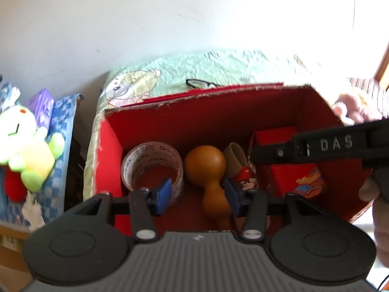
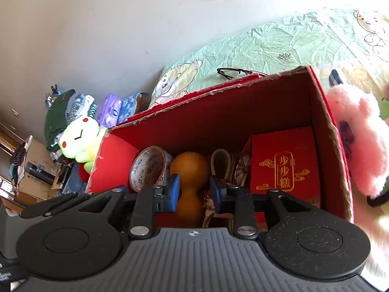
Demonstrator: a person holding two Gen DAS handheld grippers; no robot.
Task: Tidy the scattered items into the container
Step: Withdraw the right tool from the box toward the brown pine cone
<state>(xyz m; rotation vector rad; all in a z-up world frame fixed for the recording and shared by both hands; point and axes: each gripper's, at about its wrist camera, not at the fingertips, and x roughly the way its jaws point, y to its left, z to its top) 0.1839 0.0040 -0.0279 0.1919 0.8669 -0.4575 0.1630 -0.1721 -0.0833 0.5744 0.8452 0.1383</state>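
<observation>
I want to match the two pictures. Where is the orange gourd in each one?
Left wrist view: the orange gourd lies mid-box, between the tape roll and the red packet.
Right wrist view: the orange gourd is again mid-box, right of the tape roll.
Shared landmark: the red box.

The box [image 2: 323, 112] sits on the bed [image 2: 279, 41], its far wall toward the eyeglasses [image 2: 239, 71]. Inside, left to right: tape roll [image 2: 149, 168], gourd [image 2: 188, 168], a second roll [image 2: 220, 161], carton [image 2: 284, 165]. A plush toy [image 2: 359, 133] lies right of the box; another plush [image 2: 77, 141] lies left, off the bed.
</observation>
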